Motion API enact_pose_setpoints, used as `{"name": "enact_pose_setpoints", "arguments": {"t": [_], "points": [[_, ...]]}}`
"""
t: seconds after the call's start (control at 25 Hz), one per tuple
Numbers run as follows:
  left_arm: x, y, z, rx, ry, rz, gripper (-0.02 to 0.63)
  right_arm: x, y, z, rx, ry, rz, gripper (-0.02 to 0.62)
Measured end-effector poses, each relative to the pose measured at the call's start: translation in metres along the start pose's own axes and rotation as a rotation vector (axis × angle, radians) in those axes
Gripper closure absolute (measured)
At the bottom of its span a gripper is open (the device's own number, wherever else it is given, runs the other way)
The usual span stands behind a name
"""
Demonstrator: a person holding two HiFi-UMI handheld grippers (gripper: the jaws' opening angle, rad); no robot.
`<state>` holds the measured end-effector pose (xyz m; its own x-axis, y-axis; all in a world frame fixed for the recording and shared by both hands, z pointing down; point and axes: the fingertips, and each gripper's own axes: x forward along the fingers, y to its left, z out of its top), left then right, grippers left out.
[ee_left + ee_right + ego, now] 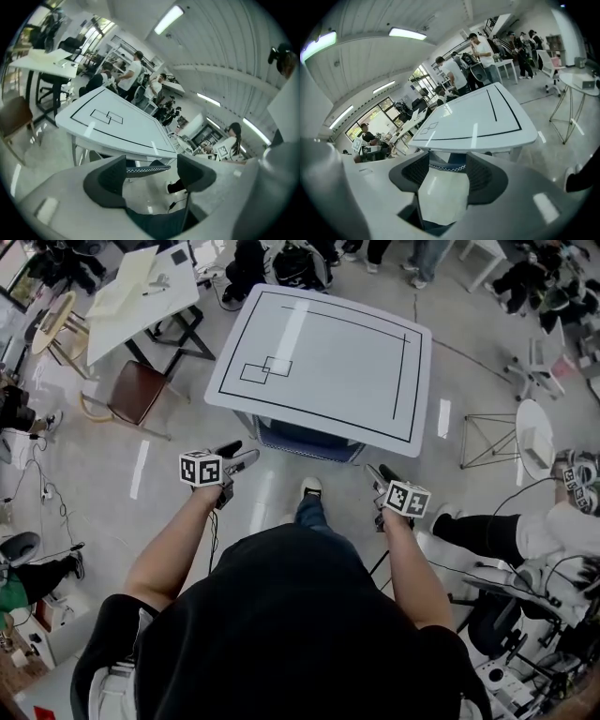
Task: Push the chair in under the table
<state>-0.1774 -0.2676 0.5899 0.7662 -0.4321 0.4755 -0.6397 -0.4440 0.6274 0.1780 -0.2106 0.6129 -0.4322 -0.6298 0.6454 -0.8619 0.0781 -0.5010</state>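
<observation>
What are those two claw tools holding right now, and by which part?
Nothing. The left gripper and the right gripper both hang in the air with jaws apart, clear of the blue chair under the table.

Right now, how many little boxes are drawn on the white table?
2, both near the table's left edge: a lower box and an upper box overlapping its top right corner. None seem hidden.

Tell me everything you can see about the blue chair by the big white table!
The chair is dark blue, with a white zigzag line like stitching along its edge. It looks padded. It sits tucked under the white table, with only one edge poking out on the person's side; the tabletop hides the rest. Nothing touches that edge: the left tool and the right tool are off it, both open and empty.
</observation>
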Motion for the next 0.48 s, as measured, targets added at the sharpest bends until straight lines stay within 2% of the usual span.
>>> {"name": "enact_pose_setpoints", "arguments": {"t": [0.08,0.24,0.48], "points": [[-0.004,-0.014,0.007,0.080,0.004,-0.013,0.147,-0.008,0.010,0.013,-0.054,-0.028,0.010,0.318],[-0.015,-0.042,0.023,0.188,-0.020,-0.029,0.149,-0.027,0.037,0.036,-0.138,-0.076,0.048,0.318],[-0.036,-0.077,0.057,0.266,-0.110,-0.064,0.152,-0.061,0.077,0.070,-0.221,-0.174,0.074,0.319]]}}
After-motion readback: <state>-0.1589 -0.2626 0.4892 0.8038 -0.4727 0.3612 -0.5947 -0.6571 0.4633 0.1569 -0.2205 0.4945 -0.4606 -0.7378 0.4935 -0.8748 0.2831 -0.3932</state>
